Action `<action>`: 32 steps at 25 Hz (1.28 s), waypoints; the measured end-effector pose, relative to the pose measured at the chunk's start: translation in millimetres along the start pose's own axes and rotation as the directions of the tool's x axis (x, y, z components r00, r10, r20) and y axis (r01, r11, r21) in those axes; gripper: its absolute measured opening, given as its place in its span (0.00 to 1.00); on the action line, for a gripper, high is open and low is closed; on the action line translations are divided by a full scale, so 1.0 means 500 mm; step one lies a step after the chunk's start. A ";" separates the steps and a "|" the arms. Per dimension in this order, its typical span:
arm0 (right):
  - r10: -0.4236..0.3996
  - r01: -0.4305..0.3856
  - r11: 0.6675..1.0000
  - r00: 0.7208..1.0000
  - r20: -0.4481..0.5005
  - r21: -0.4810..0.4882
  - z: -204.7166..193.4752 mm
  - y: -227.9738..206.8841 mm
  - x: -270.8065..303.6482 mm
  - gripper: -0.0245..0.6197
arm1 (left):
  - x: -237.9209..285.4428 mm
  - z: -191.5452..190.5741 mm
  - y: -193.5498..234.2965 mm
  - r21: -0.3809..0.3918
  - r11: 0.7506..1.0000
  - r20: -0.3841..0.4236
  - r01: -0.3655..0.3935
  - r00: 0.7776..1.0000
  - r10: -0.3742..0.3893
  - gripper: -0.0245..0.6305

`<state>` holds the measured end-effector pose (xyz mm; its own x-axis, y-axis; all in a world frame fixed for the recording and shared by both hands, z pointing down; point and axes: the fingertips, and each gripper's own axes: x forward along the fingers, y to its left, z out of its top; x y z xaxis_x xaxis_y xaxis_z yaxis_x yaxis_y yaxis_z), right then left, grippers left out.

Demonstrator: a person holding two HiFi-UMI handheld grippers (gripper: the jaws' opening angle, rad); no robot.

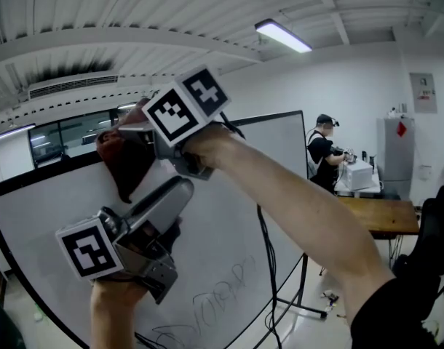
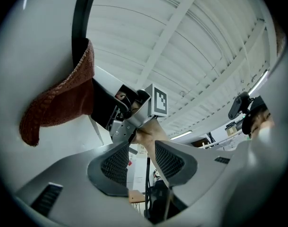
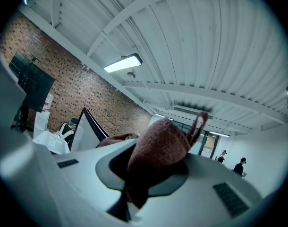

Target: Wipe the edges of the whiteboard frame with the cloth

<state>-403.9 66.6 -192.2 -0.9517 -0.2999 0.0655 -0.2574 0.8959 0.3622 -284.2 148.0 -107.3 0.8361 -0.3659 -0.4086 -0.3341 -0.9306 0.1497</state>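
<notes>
Gripping cloth (image 3: 160, 143) in right gripper's (image 3: 148, 167) clenched jaws, up at the frame's (image 2: 79, 27) top edge. Holding left gripper (image 2: 137, 160) lower, jaws released, empty. Risks: snagging the dangling cloth and pulling it free; rocking the board (image 1: 229, 217) by pressing hard.

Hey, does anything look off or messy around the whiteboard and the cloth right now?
Nothing looks damaged or spilled. The cloth, bunched in the right gripper, sits on the top edge of the whiteboard frame, with a flap hanging over the board. The only oddity is the faint marker scribbles low on the whiteboard.
</notes>
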 end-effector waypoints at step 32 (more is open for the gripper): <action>0.001 -0.003 0.997 0.999 -0.036 -0.080 -0.048 -0.032 -0.039 0.13 | 0.048 -0.088 0.058 0.033 0.997 -0.011 0.072 0.997 -0.071 0.30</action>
<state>-377.3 50.4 -176.8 -0.9453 -0.3109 0.0987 -0.2400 0.8679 0.4350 -254.9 111.8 -73.3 0.8627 -0.2988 -0.4080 -0.2874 -0.9535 0.0907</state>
